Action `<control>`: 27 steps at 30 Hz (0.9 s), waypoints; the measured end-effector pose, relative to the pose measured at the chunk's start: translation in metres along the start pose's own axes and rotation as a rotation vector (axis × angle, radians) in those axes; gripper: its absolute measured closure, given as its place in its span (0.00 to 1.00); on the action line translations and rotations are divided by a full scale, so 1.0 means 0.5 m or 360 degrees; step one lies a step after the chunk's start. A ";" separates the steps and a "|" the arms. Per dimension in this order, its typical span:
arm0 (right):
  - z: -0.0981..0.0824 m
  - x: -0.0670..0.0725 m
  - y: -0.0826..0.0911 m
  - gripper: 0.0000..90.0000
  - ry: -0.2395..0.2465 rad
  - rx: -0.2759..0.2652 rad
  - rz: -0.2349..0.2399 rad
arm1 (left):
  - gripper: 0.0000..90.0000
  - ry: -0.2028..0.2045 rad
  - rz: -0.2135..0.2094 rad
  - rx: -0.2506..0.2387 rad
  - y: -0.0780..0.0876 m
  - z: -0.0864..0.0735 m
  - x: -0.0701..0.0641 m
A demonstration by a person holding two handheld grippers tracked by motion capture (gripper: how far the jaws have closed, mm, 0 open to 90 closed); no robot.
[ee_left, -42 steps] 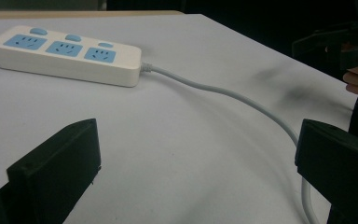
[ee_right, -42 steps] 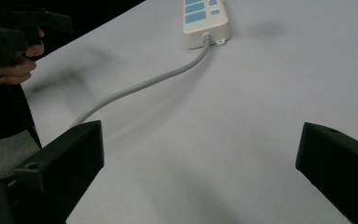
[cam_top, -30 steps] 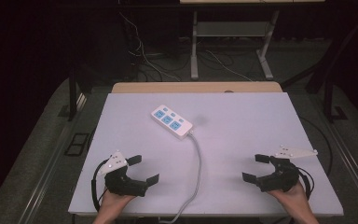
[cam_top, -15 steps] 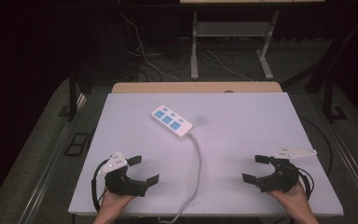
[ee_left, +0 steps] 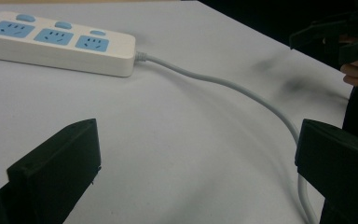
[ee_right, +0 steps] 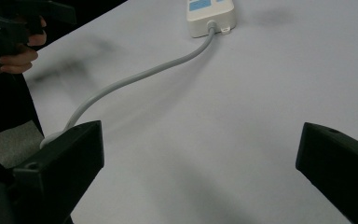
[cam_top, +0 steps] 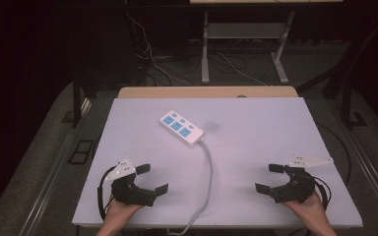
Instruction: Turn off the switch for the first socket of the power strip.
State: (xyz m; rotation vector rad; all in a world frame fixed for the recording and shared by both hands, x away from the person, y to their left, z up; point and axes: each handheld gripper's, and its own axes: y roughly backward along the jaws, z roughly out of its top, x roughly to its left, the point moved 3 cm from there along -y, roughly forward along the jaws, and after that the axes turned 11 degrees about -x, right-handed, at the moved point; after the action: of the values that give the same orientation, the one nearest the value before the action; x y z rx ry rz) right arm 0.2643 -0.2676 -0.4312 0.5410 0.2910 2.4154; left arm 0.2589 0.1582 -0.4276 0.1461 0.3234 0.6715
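Jaws spread wide and holding nothing, the left hand-held gripper (cam_top: 150, 178) rests at the table's (cam_top: 275, 128) near left edge. White power strip (cam_top: 180, 128) lies farther off between both grippers, its grey cable (cam_top: 208, 172) trailing to the near edge. Right hand-held gripper (cam_top: 269, 178) sits likewise agape, empty.

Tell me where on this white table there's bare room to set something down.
The white table is bare right of the grey cable, between the white power strip with blue sockets and the right gripper. A smaller free patch lies left of the cable, ahead of the left gripper. The centre line, strip and cable, is taken.
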 end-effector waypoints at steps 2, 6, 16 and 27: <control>0.000 0.001 0.000 0.01 -0.0002 0.0002 -0.0001 | 0.00 -0.0007 0.0000 0.0009 -0.002 0.003 0.001; -0.001 0.000 0.000 0.01 -0.0003 0.0004 -0.0002 | 0.00 -0.0025 0.0007 0.0026 -0.004 0.010 0.005; -0.002 -0.001 0.000 0.01 0.0000 0.0009 -0.0005 | 0.00 -0.0029 0.0002 0.0047 -0.011 0.034 0.017; -0.003 -0.002 0.000 0.01 -0.0001 0.0022 -0.0005 | 0.00 -0.0017 -0.0012 0.0091 -0.031 0.061 0.032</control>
State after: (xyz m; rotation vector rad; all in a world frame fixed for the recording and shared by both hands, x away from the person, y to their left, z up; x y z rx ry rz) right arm 0.2641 -0.2684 -0.4329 0.5470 0.3081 2.4119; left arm 0.2900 0.1556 -0.4067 0.2027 0.3327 0.6540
